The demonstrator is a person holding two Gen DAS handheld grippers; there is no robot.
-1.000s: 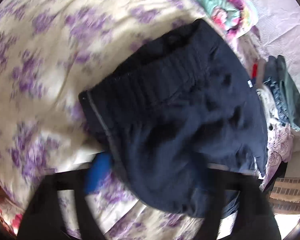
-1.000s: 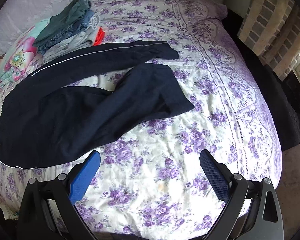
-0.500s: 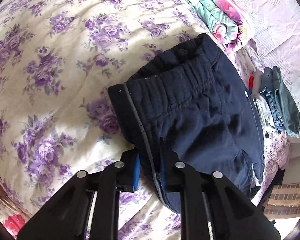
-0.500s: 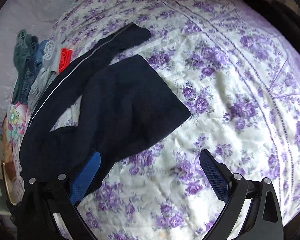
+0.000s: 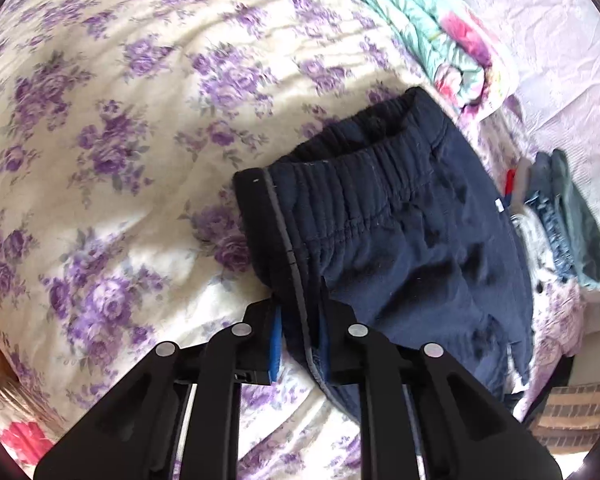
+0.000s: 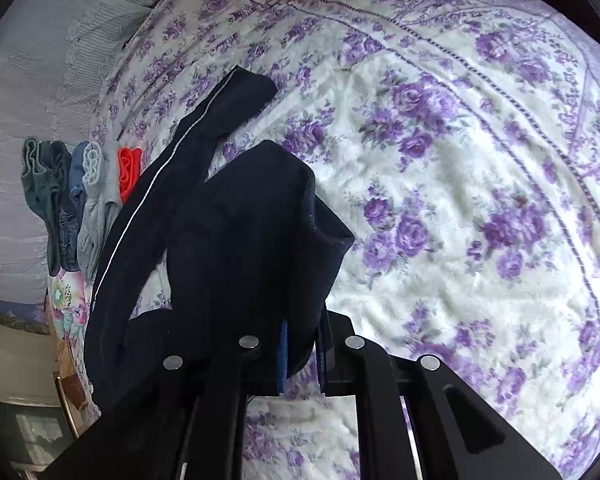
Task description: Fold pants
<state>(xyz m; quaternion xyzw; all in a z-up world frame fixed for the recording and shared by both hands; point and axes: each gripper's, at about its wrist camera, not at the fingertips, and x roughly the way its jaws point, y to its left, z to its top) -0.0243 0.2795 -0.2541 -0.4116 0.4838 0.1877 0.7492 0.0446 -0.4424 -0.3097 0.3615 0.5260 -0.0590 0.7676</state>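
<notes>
Pinching soft, gathered navy pants, both tools.

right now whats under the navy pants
The floral bedspread shows all around the navy pants and runs beneath them. Anything else lying under the fabric is covered and cannot be seen.

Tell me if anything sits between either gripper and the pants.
Nothing visible does. The left gripper is shut on the pants at the piped side seam near the waistband, and the right gripper is shut on a leg near its cuff, fabric directly between the pads.
</notes>
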